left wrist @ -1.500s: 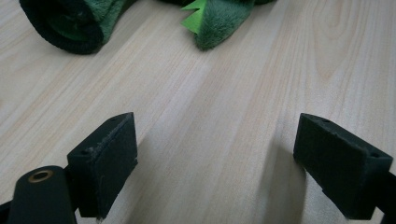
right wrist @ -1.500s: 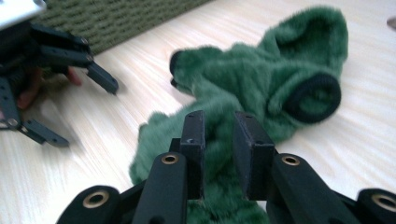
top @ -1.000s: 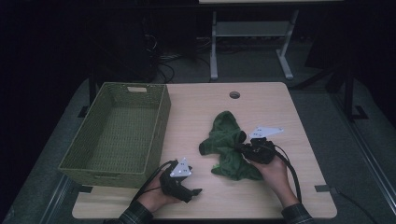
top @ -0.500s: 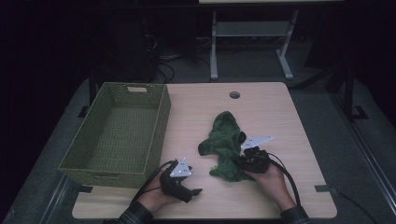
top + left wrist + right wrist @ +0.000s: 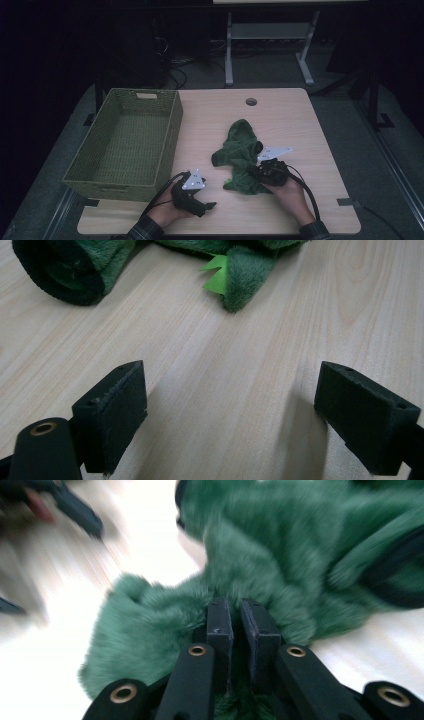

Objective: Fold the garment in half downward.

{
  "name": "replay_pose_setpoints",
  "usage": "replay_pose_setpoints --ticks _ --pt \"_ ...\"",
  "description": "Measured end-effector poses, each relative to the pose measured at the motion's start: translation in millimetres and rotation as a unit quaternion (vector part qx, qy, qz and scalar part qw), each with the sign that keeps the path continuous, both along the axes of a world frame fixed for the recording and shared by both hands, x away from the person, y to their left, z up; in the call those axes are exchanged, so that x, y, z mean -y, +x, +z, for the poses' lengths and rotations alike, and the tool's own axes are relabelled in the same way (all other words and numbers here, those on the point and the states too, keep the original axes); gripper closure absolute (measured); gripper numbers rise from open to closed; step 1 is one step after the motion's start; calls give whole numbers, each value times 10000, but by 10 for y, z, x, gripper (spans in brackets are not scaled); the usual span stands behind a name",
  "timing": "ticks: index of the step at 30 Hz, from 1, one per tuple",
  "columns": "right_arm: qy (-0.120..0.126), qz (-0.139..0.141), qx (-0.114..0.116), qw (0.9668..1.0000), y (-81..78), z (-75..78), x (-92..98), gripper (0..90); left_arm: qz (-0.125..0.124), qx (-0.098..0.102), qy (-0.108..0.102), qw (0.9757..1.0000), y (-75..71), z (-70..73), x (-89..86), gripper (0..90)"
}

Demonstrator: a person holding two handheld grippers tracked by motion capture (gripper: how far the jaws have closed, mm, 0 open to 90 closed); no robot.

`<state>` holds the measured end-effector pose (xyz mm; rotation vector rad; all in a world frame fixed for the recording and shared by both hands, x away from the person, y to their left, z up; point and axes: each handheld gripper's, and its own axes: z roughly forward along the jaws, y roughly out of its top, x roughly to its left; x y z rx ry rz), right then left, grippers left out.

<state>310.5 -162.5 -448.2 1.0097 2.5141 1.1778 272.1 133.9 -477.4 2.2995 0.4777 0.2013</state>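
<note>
Hands first, at the near edge of the table (image 5: 310, 125): the left hand (image 5: 165, 212) rests low on the wood with the left gripper (image 5: 207, 205) lying beside it, its jaws spread wide and nothing between them. From the left gripper view, bare pale wood runs between the two black pads (image 5: 117, 407), and the green plush garment (image 5: 235, 277) lies a little way ahead, apart from them, a bright green tag showing at one furry edge.

Over to the right hand (image 5: 290, 195), just right of the garment's near end. The right gripper (image 5: 256, 172) is pressed into the plush; in the right gripper view its jaws stand nearly together with a tuft of the fur pinched between them, though that view is blurred. They have just eased apart a touch, fur between them all the same.

Further in, the green plush garment (image 5: 240, 152) sprawls crumpled near the middle of the table, right of centre, its dark-lined opening facing left.

Left of it sits the woven green basket (image 5: 172, 130), well apart from the garment. Beyond, a round cable hole (image 5: 251, 101) marks the far edge.
</note>
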Motion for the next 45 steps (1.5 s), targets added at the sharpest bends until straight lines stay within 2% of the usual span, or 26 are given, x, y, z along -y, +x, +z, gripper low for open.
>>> replay_pose_setpoints --ticks 3,7,10,14,18,23,24,27,29,32,37,42,45 --pt "192 -41 139 9997 -46 112 86 829 3 -11 -5 10000 -2 0 0 127" --pt "476 137 22 9988 -138 159 103 848 6 -17 -7 10000 -3 -1 1 127" --pt "363 298 -67 9989 -195 95 9 873 4 -18 -6 10000 -3 -1 1 127" --pt "162 440 -222 9987 -171 -31 -106 900 4 -16 -5 10000 -3 -1 0 128" --pt "-55 399 -319 9987 -157 -127 -176 900 3 -16 -4 10000 -3 -1 0 128" --pt "-66 365 -218 9991 -172 -116 -169 900 4 -16 -6 10000 -3 -1 1 128" --pt "-48 376 -167 9991 -180 -91 -156 874 3 -17 -5 10000 -3 -1 1 128" --pt "247 270 44 9993 -215 70 -30 828 4 -18 -6 10000 -3 -1 1 127" --pt "346 158 179 9991 -233 144 87 827 5 -18 -6 10000 -3 -1 1 127" --pt "404 -22 247 9989 -282 188 264 823 14 -21 -20 10000 -4 -2 2 127" --pt "291 -362 219 9987 -395 150 571 801 5 -18 -9 10000 -3 -1 1 127" --pt "297 -647 127 9974 -512 83 847 784 5 -20 -8 10000 -3 -1 1 127" --pt "274 -732 21 9969 -567 37 944 775 5 -17 -8 10000 -2 -1 1 127"
